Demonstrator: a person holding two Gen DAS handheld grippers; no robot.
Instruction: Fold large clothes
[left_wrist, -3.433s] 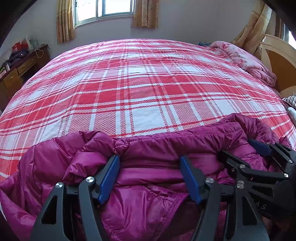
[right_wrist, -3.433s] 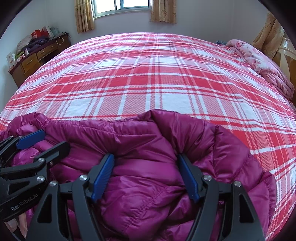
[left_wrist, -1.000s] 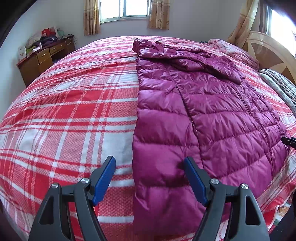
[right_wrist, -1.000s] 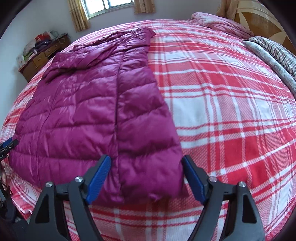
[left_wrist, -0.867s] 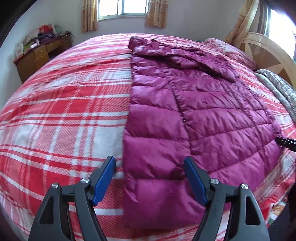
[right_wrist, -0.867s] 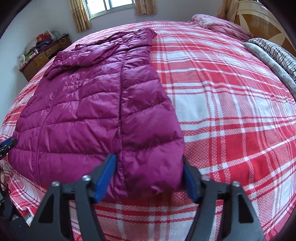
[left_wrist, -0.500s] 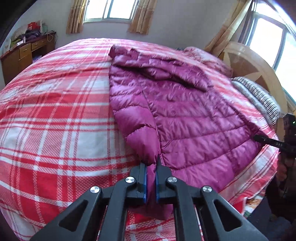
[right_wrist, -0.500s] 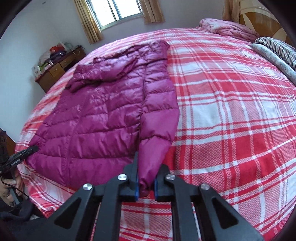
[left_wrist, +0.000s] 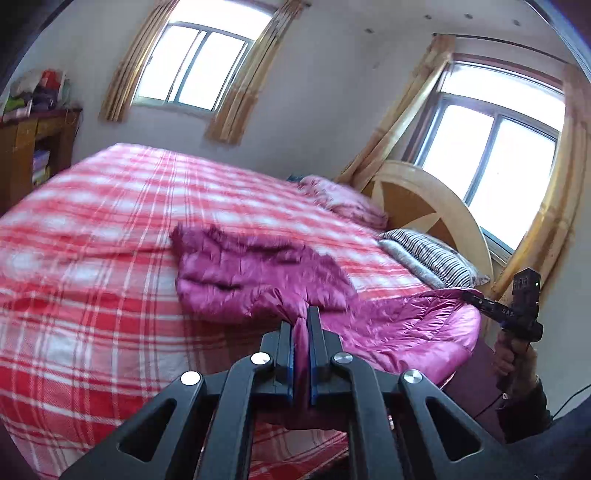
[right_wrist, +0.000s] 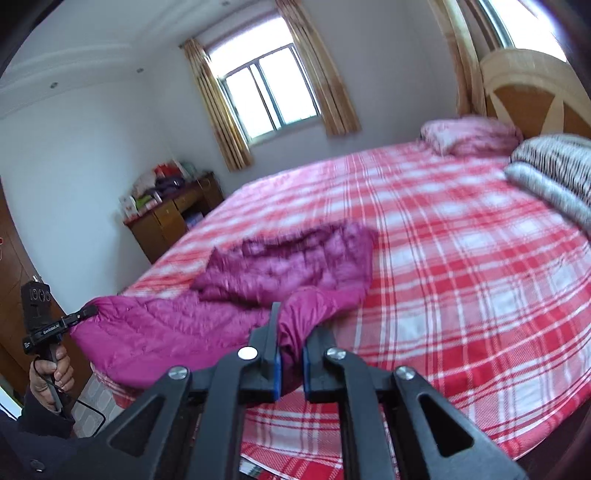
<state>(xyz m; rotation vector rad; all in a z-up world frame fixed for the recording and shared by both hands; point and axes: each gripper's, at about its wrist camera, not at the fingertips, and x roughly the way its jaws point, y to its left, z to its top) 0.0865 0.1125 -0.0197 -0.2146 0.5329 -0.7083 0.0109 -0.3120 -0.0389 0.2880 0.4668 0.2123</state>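
A magenta down jacket (left_wrist: 258, 273) lies on the red plaid bed (left_wrist: 92, 277), its hood end far from me and its hem lifted off the cover. My left gripper (left_wrist: 300, 326) is shut on one hem corner, with the fabric pinched between the blue pads. In the left wrist view the right gripper (left_wrist: 478, 297) holds the other corner at the bed's right edge. In the right wrist view my right gripper (right_wrist: 291, 332) is shut on a bunched fold of the jacket (right_wrist: 288, 266). The left gripper (right_wrist: 86, 312) pinches the far corner there, and the hem hangs stretched between the two.
A wooden headboard (left_wrist: 424, 199) stands to the right, with a pink pillow (left_wrist: 343, 199) and a striped pillow (left_wrist: 428, 254) against it. A wooden dresser (right_wrist: 173, 218) stands by the left wall. The person's hands (right_wrist: 51, 373) hold the gripper handles beyond the bed's near edge.
Both grippers went from open around the hem corners to shut on them. They then rose and tipped up, lifting the jacket's lower half off the bed.
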